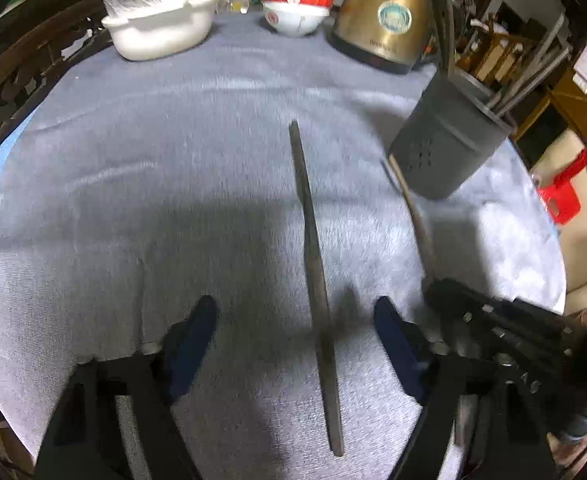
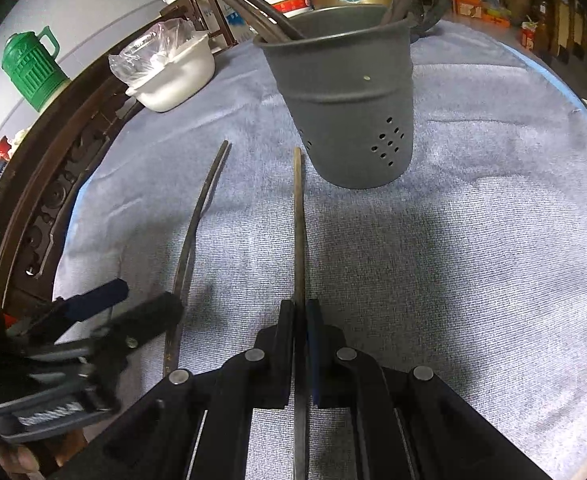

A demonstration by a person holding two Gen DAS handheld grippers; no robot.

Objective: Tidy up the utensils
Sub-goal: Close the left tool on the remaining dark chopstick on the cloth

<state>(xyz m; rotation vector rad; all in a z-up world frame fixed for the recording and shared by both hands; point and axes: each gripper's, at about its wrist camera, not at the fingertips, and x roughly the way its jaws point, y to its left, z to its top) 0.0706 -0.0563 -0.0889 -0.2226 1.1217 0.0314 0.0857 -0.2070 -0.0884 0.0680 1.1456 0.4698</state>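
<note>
Right now, partway thru: grey perforated plastic holder (image 2: 345, 100) at 12 o'clock already has utensils. Right gripper (image 2: 300, 320) pinches brown wooden chopstick (image 2: 299, 220); left gripper (image 1: 293, 328) gapes wide, empty, around dark chopstick (image 1: 313, 280) lying on cloth.
</note>
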